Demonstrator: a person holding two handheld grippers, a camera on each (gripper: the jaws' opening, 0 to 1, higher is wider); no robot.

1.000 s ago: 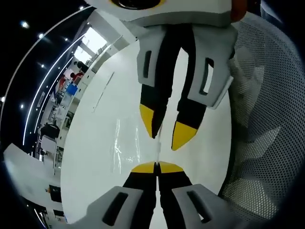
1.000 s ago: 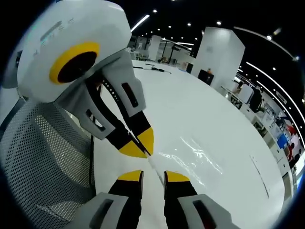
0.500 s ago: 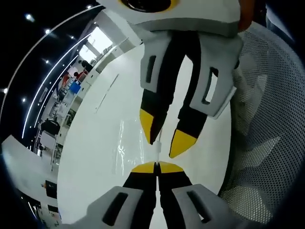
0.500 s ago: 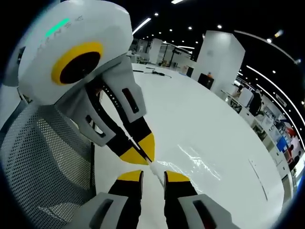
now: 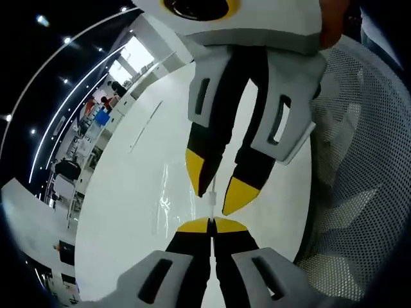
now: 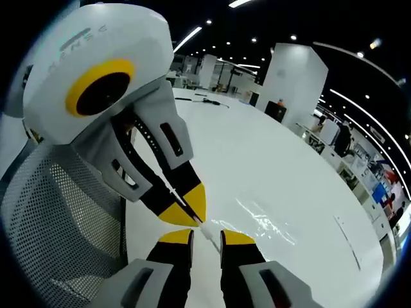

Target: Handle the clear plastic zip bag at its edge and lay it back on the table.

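— Where's the clear zip bag right now?

— Flat on the white worktop, spread out beyond the tips of both tools. In the left gripper view it lies ahead and to the left of that view's own jaws, showing mostly as glare streaks. In the right gripper view the bag stretches ahead and to the right of the jaws.

— And the left gripper?

— Its two yellow-tipped jaws are pressed together with no gap, and a thin white strip of the bag's edge runs straight out from between them. So it is clenched on the bag's edge. In the right gripper view the same tool comes in from the left, tips together right at that strip.

— The right gripper?

— Its jaws stand apart, one on each side of the white edge strip, which passes through the gap between them. Whether either pad touches the strip I cannot tell; they are not clamped on it. In the left gripper view it reaches down from the top, tips parted, with the strip between them, just ahead of the left jaws.

— Anything beside them?

— A chair with a grey mesh back sits just beyond the worktop's edge, to the right of the left jaws; in the right gripper view the mesh lies to the left of the jaws.
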